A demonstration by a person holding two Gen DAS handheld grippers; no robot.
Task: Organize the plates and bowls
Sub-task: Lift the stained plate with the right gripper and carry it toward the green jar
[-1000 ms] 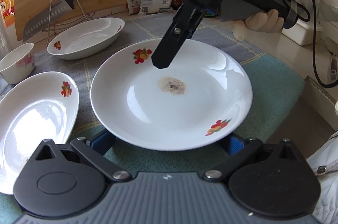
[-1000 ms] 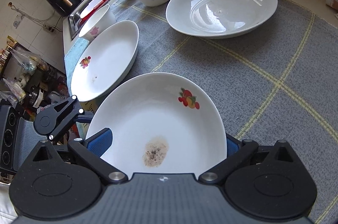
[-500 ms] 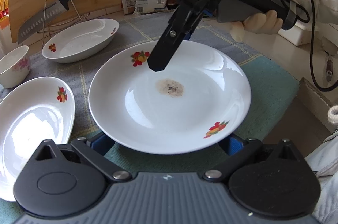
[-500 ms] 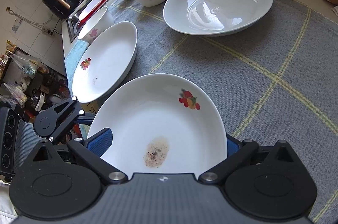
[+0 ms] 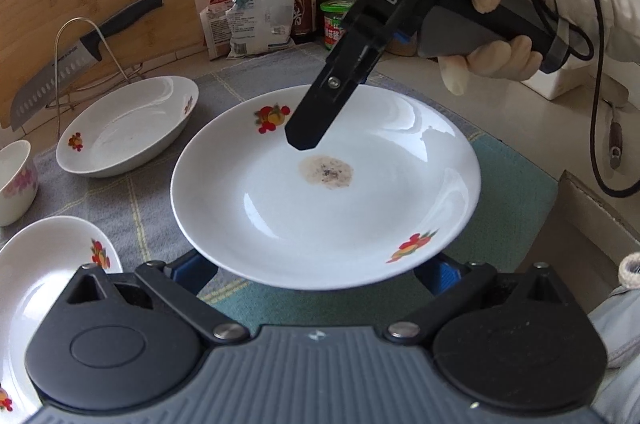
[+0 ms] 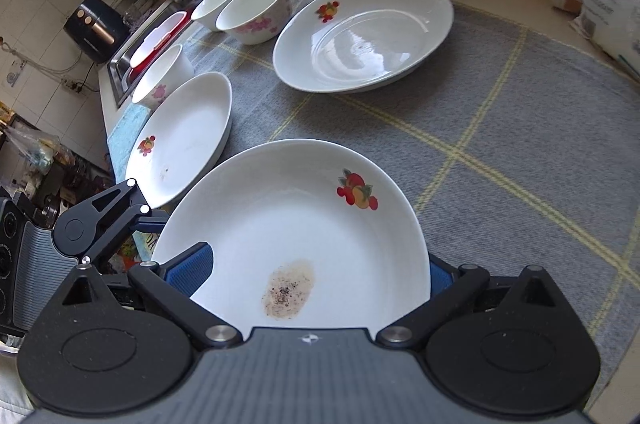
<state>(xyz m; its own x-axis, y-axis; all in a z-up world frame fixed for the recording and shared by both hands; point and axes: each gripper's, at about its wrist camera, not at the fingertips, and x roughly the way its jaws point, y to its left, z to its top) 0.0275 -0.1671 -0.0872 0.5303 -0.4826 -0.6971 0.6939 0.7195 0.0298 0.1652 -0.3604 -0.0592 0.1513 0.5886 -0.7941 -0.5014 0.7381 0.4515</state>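
A white plate with fruit prints and a brown stain (image 5: 320, 207) is lifted above the grey mat. It also shows in the right wrist view (image 6: 296, 236). My left gripper (image 5: 316, 268) has its open blue pads on either side of the plate's near rim, under it. My right gripper (image 6: 316, 272) holds the opposite rim, its upper finger (image 5: 320, 119) over the plate. A second plate (image 6: 180, 139) and a deeper dish (image 6: 360, 35) lie on the mat. Three flowered bowls (image 6: 256, 11) stand beyond them.
A knife (image 5: 80, 59) rests on a wire rack against a wooden board (image 5: 92, 3). Bags, bottles and a jar (image 5: 336, 23) stand at the back. A sink (image 6: 156, 39) lies past the bowls. The counter edge (image 5: 592, 207) drops off on the right.
The stained plate has risen off the mat and moved a little to the right, held between both grippers. The other plates have slid left in the left wrist view.
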